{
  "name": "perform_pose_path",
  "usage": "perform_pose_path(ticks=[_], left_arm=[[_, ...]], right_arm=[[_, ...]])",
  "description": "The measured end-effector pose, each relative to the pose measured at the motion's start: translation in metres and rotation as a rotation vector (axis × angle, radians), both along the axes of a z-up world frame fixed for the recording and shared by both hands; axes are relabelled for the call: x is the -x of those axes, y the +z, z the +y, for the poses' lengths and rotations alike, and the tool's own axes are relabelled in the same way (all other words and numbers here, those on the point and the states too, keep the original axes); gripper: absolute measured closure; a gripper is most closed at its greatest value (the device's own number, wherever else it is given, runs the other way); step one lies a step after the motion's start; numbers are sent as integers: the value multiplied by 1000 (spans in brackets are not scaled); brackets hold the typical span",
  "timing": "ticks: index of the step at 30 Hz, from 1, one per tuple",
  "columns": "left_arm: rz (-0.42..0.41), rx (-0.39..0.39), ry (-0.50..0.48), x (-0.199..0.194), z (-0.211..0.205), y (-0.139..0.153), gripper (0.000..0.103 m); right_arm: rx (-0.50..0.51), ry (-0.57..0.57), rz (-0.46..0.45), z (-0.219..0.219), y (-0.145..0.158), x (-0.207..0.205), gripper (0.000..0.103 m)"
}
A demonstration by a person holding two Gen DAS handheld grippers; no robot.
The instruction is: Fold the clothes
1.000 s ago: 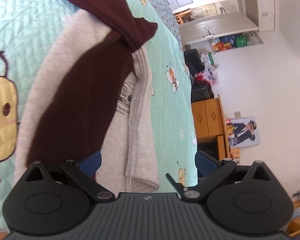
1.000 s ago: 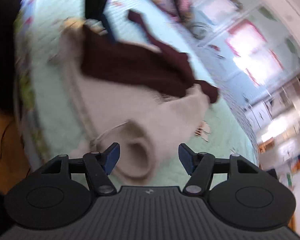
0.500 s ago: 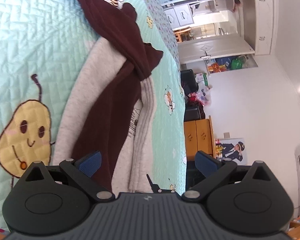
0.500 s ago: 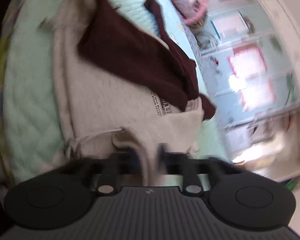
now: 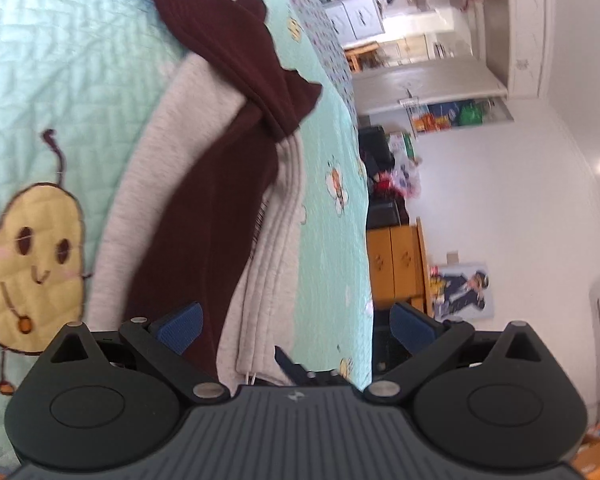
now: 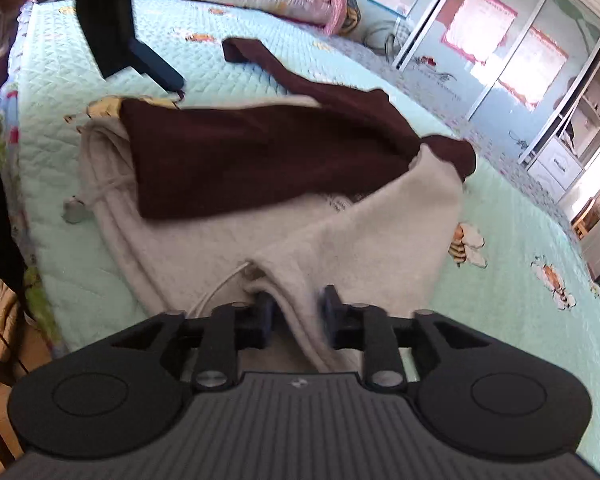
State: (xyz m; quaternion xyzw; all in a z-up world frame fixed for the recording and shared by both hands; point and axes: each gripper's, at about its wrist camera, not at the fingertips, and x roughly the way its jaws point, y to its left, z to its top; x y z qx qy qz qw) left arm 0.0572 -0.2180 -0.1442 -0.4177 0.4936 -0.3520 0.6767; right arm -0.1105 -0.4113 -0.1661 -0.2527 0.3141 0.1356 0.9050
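grey sweatshirt [image 6: 204,248] flat, maroon garment [image 6: 260,152] draped across it

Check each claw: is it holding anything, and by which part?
The right claw, whose jaws have just been opening, pinches the grey hoodie at its raised near fold. The left claw is open, holding nothing.
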Motion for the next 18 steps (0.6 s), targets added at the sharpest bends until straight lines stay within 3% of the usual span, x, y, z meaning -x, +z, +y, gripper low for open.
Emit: perform_pose_path(ticks=[2, 5, 9, 12, 16, 17, 18], left_arm=[[2, 10, -11, -2, -7, -1, 0], [-3, 26, -21, -5, -15, -3, 0], [-5, 40, -32, -8, -24, -6, 0], [9, 46, -36, -12, -30, -9, 0], [10, 59, -15, -21, -29, -6, 0], [10, 61, -4, -25, -28, -6, 0], [12, 57, 11, -30, -27, -6, 0]], right_arm=[[-30, 22, -7, -3, 10, 9, 44], [-114, 18, -7, -13, 32, 27, 43], [-520, -74, -2, -47, 69, 14, 43], [-808, -170, -31, -74, 77, -19, 43], [-1053, -258, -45, -95, 52, -72, 43], [-1077, -288, -22, -97, 36, -85, 43], [-1096, -309, 61, -97, 14, -100, 43]])
